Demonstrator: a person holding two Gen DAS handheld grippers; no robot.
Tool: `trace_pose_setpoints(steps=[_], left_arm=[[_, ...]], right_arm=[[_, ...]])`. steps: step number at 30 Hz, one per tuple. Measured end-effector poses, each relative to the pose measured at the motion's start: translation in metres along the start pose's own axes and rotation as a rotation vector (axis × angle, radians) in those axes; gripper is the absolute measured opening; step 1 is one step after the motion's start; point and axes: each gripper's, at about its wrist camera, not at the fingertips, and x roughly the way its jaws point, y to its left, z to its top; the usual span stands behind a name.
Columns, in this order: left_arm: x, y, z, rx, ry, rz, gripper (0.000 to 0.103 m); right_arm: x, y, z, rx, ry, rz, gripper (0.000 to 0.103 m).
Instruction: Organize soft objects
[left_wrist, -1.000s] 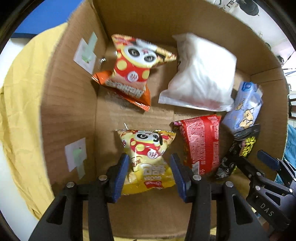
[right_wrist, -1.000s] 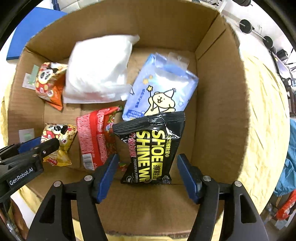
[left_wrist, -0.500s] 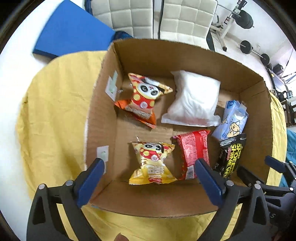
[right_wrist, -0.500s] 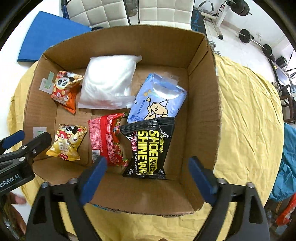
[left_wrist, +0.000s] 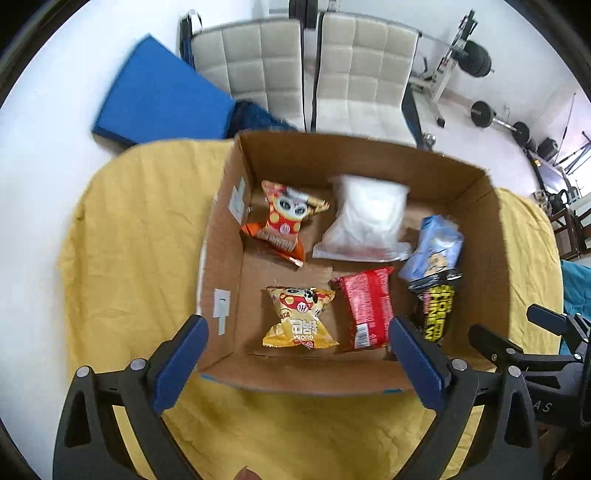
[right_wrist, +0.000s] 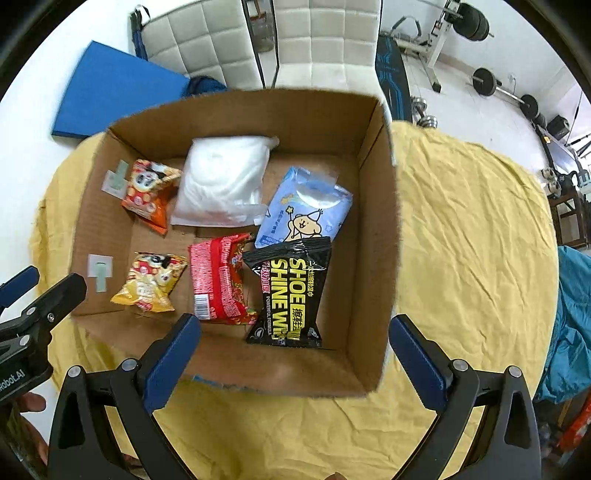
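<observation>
Left gripper (left_wrist: 297, 356) jaws wide apart, empty, above box (left_wrist: 491, 266) front edge, right gripper (right_wrist: 293, 356) likewise spread, six soft packets inside box, yellow snack bag (left_wrist: 301, 319) front left, black wipes pack (right_wrist: 291, 291) front right, yellow cloth (right_wrist: 472, 229) underneath

Both wrist cameras look steeply down, facing 12 o'clock, from above the near edge of the cardboard box (left_wrist: 369, 380), not close. The left view sits at its 7 o'clock, the right at 5 o'clock; both share the whole box (right_wrist: 373, 258) interior
</observation>
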Motion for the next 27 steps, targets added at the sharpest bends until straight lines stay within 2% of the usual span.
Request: trace_pose_setpoints(steps=[8, 13, 17, 21, 27], left_arm=[[-0.085, -0.002, -0.02, -0.043, -0.153, -0.029, 0.103], [-0.133, -0.007, -0.031, -0.041, -0.218, -0.025, 0.103], [-0.161, -0.01, -0.043, -0.034, -0.252, -0.027, 0.103], [-0.182, -0.016, -0.056, -0.026, -0.251, -0.048, 0.103], [-0.206, -0.023, -0.07, -0.015, -0.258, -0.077, 0.103]], right_arm=[[-0.089, -0.015, -0.036, 0.009, -0.153, 0.02, 0.103], [-0.142, -0.022, -0.063, 0.016, -0.224, 0.035, 0.103], [-0.179, -0.023, -0.084, 0.004, -0.273, 0.022, 0.103], [-0.207, -0.022, -0.101, -0.007, -0.306, 0.021, 0.103], [-0.234, -0.02, -0.119, -0.02, -0.331, 0.025, 0.103]])
